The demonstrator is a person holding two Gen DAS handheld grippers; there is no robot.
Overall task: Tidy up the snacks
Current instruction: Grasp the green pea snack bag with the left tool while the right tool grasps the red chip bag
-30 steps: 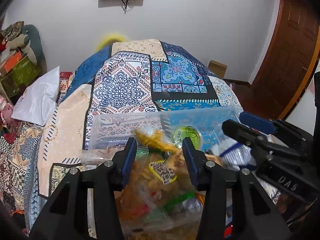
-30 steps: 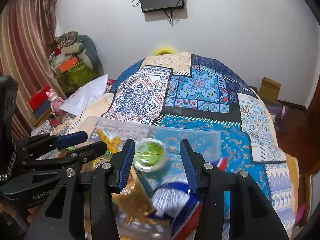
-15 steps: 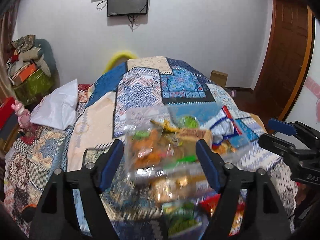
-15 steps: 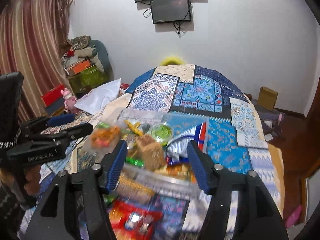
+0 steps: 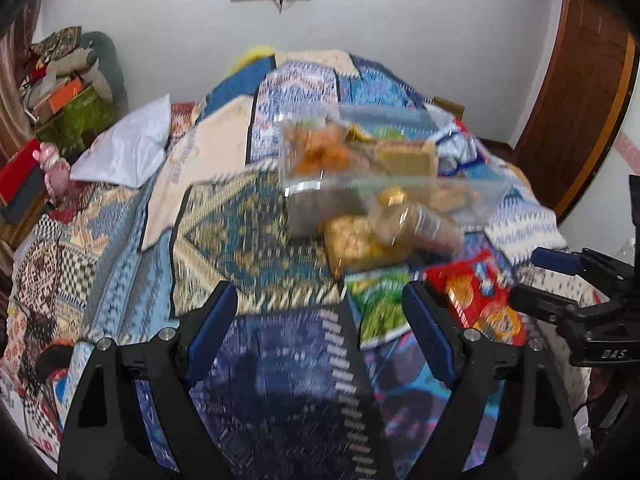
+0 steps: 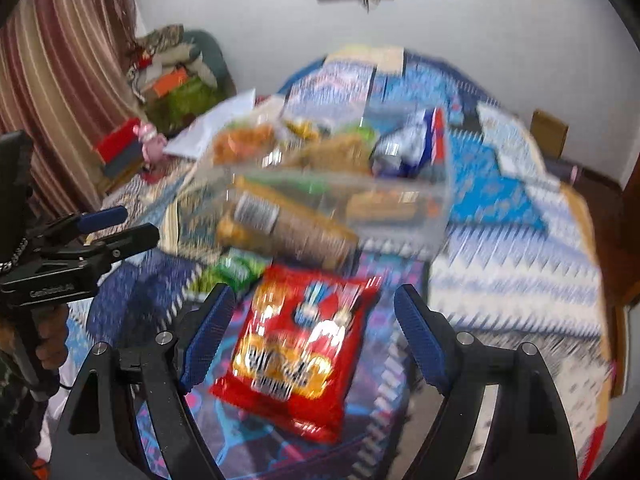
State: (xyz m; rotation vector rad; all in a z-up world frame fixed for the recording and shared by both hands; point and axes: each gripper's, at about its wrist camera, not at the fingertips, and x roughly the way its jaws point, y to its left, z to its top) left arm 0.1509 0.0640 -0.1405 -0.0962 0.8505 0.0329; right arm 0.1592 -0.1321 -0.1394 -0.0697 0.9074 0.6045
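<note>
Your left gripper hangs above the patchwork bedspread with its jaws spread wide and nothing between them; only blue and gold fabric lies under the gap. Your right gripper is spread just as wide, and the red snack bag lies flat on the bed directly below it, between the two fingers but touched by neither.

Beyond both grippers, near the middle of the bed, sits the clear plastic container, filled with mixed snacks: an orange bag at its left end, a tan packet in the middle and a blue-and-white bag at its right end. Just in front of the container, a brown tube-shaped packet and a yellow snack bag lie on the bedspread, the tube resting against the container's front wall. A green bag lies nearer to you, just left of the red one.

Both views are motion-blurred, so the labels cannot be read. A white pillow lies at the far left of the bed.
</note>
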